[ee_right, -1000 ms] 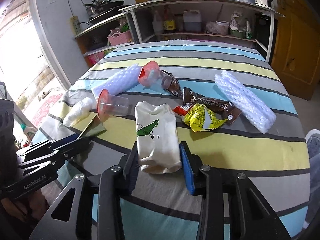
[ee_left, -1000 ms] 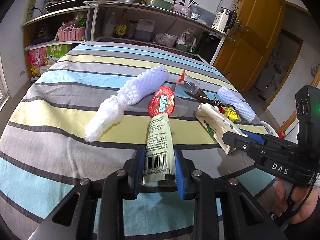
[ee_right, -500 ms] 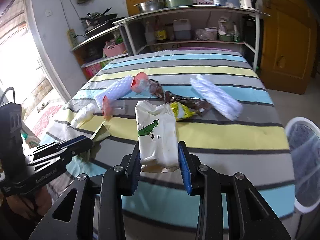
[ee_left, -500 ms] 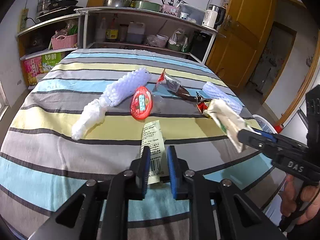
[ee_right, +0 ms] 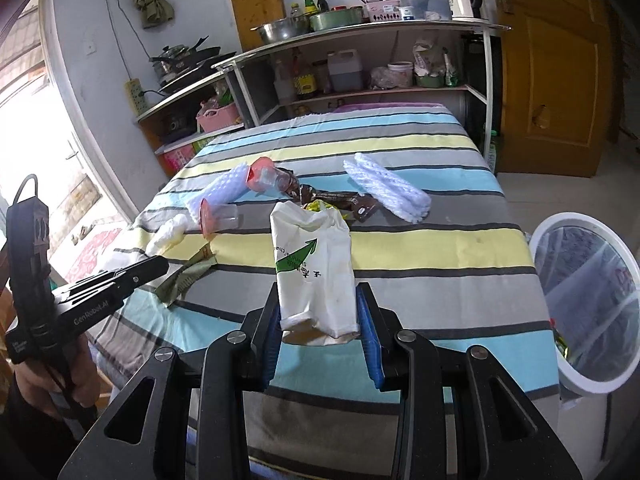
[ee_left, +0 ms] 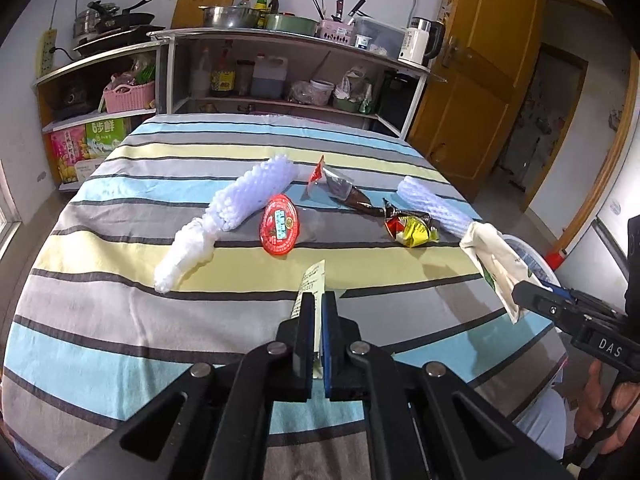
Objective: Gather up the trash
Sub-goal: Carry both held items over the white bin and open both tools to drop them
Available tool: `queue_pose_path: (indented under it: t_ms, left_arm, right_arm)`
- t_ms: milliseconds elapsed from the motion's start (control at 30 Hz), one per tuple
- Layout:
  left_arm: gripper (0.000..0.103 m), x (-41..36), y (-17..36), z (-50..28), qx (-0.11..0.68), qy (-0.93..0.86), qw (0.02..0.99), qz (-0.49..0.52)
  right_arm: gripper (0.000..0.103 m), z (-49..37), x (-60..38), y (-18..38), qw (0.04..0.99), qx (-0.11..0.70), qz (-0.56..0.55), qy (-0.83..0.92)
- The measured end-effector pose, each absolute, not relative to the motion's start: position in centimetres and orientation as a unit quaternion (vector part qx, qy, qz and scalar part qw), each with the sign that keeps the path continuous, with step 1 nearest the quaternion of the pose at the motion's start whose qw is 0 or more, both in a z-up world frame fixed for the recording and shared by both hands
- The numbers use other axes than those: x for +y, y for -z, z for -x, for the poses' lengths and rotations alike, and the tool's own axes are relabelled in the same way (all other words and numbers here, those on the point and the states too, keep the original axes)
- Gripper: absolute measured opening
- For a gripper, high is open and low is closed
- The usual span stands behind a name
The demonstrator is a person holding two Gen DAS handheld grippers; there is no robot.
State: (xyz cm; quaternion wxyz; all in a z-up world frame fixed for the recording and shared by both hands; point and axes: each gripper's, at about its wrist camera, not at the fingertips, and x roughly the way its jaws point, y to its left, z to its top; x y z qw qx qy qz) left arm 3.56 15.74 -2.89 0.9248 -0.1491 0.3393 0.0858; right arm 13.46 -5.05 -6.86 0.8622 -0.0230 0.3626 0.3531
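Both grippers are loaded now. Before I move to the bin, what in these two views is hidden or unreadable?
- Left wrist view: green wrapper seen edge-on; print unreadable, lower end hidden by left gripper.
- Right wrist view: white paper bag hides part of yellow wrapper.
- White bin: cut off by the edge; liner blurs contents.

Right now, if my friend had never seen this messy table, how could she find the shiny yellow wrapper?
Start at the striped tablecloth and go toward its right side, near the white foam net sleeve. The yellow wrapper lies crumpled just left of that sleeve, beside a dark brown wrapper. It is the only shiny yellow thing there, with a patch of red on it.
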Motion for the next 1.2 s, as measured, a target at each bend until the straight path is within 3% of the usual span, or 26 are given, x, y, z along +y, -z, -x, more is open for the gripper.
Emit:
queue_pose_path:
  t_ms: [67,133,167,200,367,433,500,1200]
  left_arm:
    - [0.009,15.5,2.9,-3.7,0.342,-0.083,0.925,0.142]
    - [0.034,15.5,3.1,-4.1,0.348,-0.085,0.923,0.139]
    - [0.052,15.5,3.4,-4.2,0.350,-0.085,0.922,0.140]
    - [0.056,15.5,3.6,-4.4,0.354,-0.085,0.921,0.142]
    - [0.056,15.2,4.7,-5.3,0.376,-0.085,0.915,0.120]
    - [0.044,14.8,5.0,-5.5,0.382,-0.085,0.913,0.111]
    - [0.024,14.6,5.4,-5.8,0.393,-0.088,0.910,0.103]
    - [0.022,6.4,0.8,-8.0,0.359,0.010,0.930,0.084]
  right_arm:
    - [0.036,-13.4,-5.2,6.9,0.862,0.363,0.022,-0.353]
    - [0.036,-13.3,-5.3,6.9,0.862,0.363,0.021,-0.353]
    - [0.036,-13.4,-5.4,7.0,0.862,0.364,0.019,-0.352]
    - [0.036,-13.4,-5.5,7.0,0.862,0.365,0.017,-0.352]
    - [0.036,-13.4,-6.1,6.9,0.865,0.363,0.011,-0.347]
    - [0.036,-13.3,-6.4,6.8,0.866,0.362,0.009,-0.346]
    - [0.036,-13.2,-6.7,6.6,0.867,0.359,0.007,-0.345]
    - [0.036,-13.0,-13.5,5.6,0.896,0.339,-0.028,-0.287]
